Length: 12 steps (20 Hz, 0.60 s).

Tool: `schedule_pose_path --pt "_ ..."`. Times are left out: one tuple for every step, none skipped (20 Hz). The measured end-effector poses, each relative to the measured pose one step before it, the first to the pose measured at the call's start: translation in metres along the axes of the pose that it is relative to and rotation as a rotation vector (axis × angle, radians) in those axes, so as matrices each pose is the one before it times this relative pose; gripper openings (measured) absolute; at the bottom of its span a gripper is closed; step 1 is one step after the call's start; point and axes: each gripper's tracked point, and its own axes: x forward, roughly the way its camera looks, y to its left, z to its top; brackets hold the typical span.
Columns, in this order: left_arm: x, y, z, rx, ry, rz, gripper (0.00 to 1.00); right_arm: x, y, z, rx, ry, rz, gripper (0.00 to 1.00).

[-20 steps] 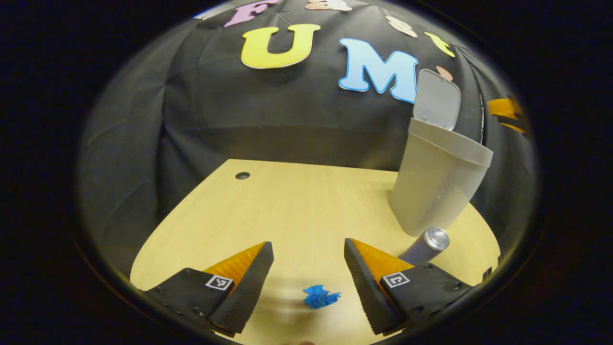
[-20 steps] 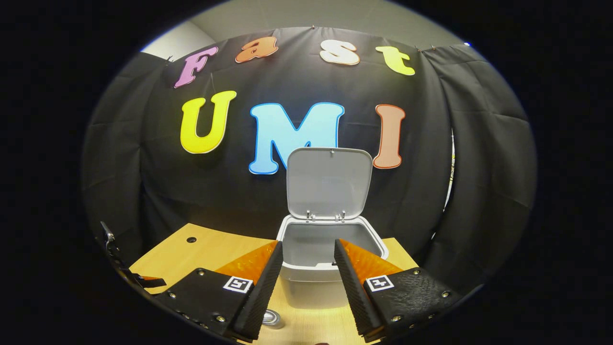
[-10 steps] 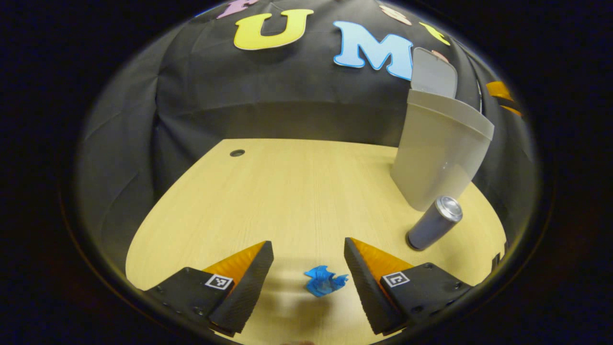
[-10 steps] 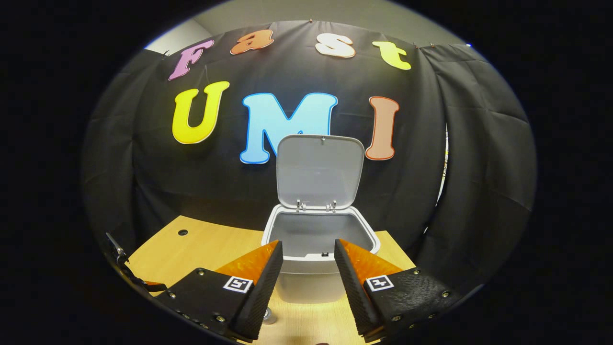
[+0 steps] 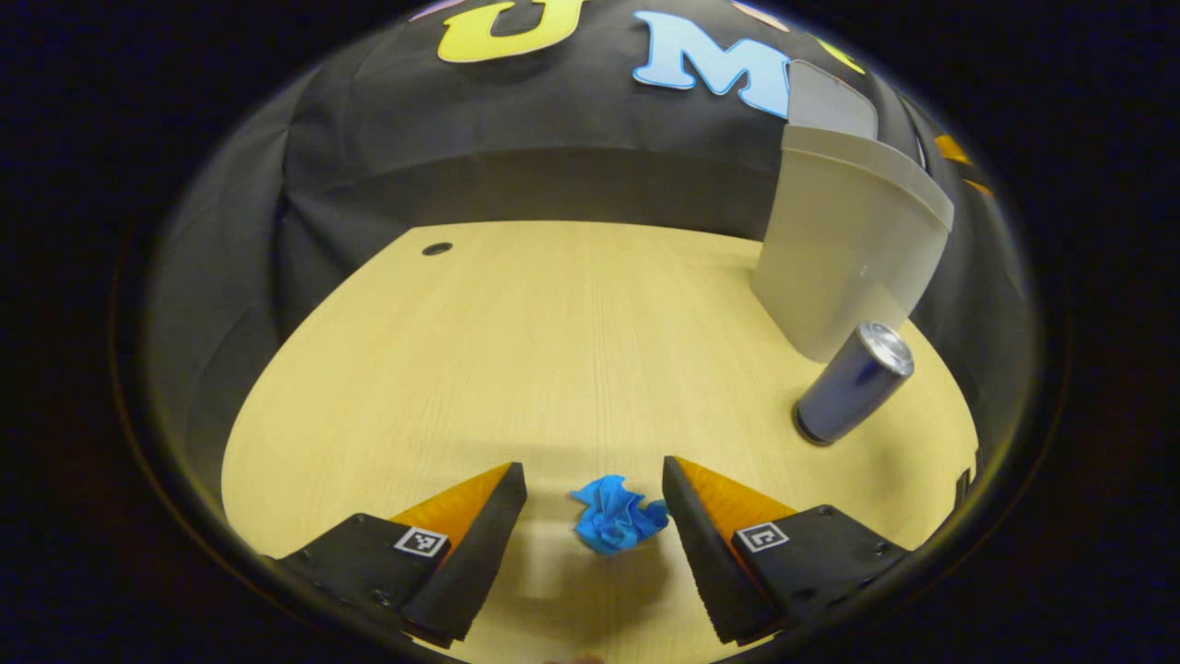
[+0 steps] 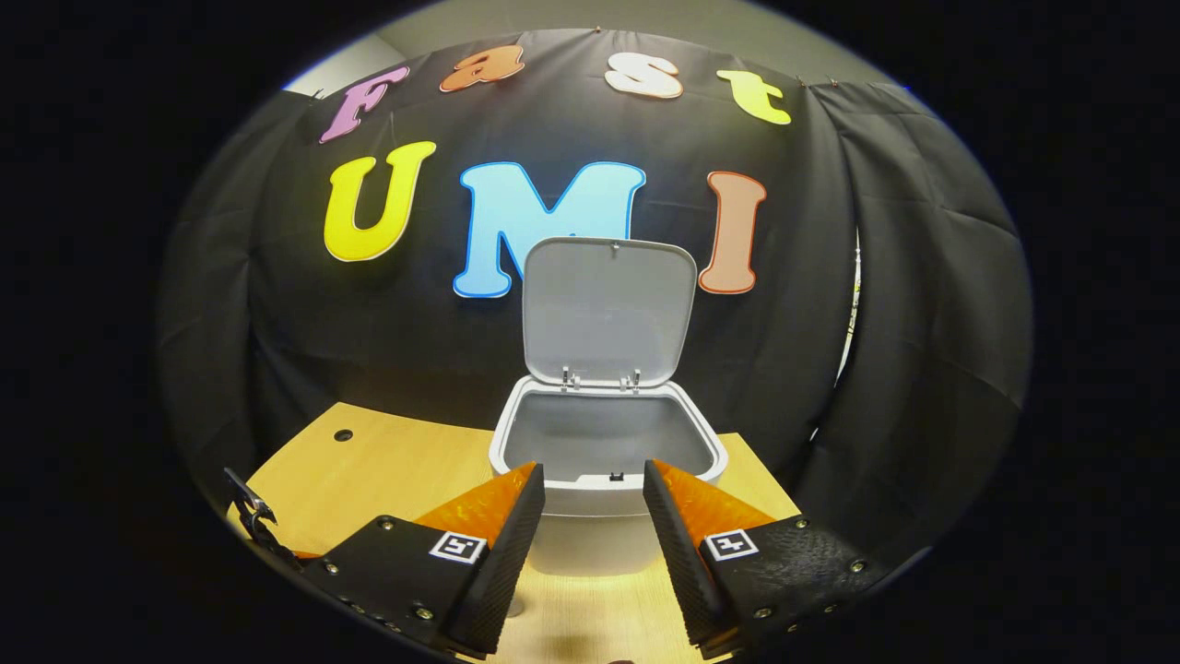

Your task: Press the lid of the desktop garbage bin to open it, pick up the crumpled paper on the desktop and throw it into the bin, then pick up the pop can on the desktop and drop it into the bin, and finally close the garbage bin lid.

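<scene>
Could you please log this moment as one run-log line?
lid: open | paper: on desk, between open left gripper fingers | can: upright | right gripper: open

1. Both views are evenly lit from overhead and fairly sharp at centre.
2. In the left gripper view a soft shadow lies on the wooden desktop (image 5: pixel 553 350) at 6 o'clock.
3. Fisheye bending curves the desktop's edges.
4. A small glint marks the pop can (image 5: pixel 853 383) top.
5. The rims darken and soften.
</scene>
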Motion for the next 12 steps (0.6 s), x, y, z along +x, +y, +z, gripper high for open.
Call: schedule_pose_path --pt "0.00174 0.00086 -0.00422 -0.00356 0.01129 0.00108 0.98 -0.00004 -0.00143 -0.00238 0.00111 0.00548 -0.00223 0.71" --pt "0.00155 0.00078 -0.00428 -0.00355 0.01074 0.00069 0.98 0.00041 -0.00132 -0.00050 0.00146 0.00466 -0.00402 0.71" --pt "0.00254 0.00068 -0.00258 -0.00018 0.00536 0.00079 0.98 -0.00071 -0.00171 -0.00106 0.00091 0.00247 -0.00380 0.71" --pt "0.00242 0.00065 -0.00346 0.00309 0.00610 0.00235 0.98 -0.00020 -0.00103 0.00000 -0.00019 0.00186 -0.00426 0.71" --pt "0.00291 0.00100 -0.00306 0.00476 0.00857 0.00379 0.99 0.00017 -0.00164 -0.00150 -0.00058 0.00222 -0.00329 0.71" --pt "0.00084 0.00060 -0.00328 0.00630 0.00700 0.00635 0.98 -0.00067 -0.00124 0.00013 0.00016 0.00233 -0.00239 0.71" --pt "0.00104 0.00008 0.00084 0.01011 -0.00480 0.00227 0.99 -0.00034 -0.00076 -0.00155 0.00031 0.00186 -0.00232 0.71" --pt "-0.00108 -0.00008 -0.00068 0.00432 0.00242 0.00101 0.96 -0.00075 -0.00121 -0.00011 0.00101 0.00073 -0.00261 0.71" --pt "0.00072 -0.00004 0.00065 0.00390 -0.00145 0.00263 0.96 -0.00073 -0.00133 -0.00145 0.00208 0.00081 -0.00202 0.71" --pt "0.00045 0.00028 -0.00028 0.00548 -0.00124 0.00366 0.96 -0.00070 -0.00040 -0.00026 0.00325 0.00277 -0.00093 0.71" --pt "0.00091 0.00119 -0.00063 0.00941 0.00121 0.01128 0.96 -0.00031 -0.00028 -0.00241 0.00390 0.00275 -0.00088 0.71" --pt "0.00113 0.00279 0.00044 0.00952 -0.00142 0.01633 0.96 -0.00059 -0.00084 -0.00224 0.00529 0.00364 -0.00097 0.71"
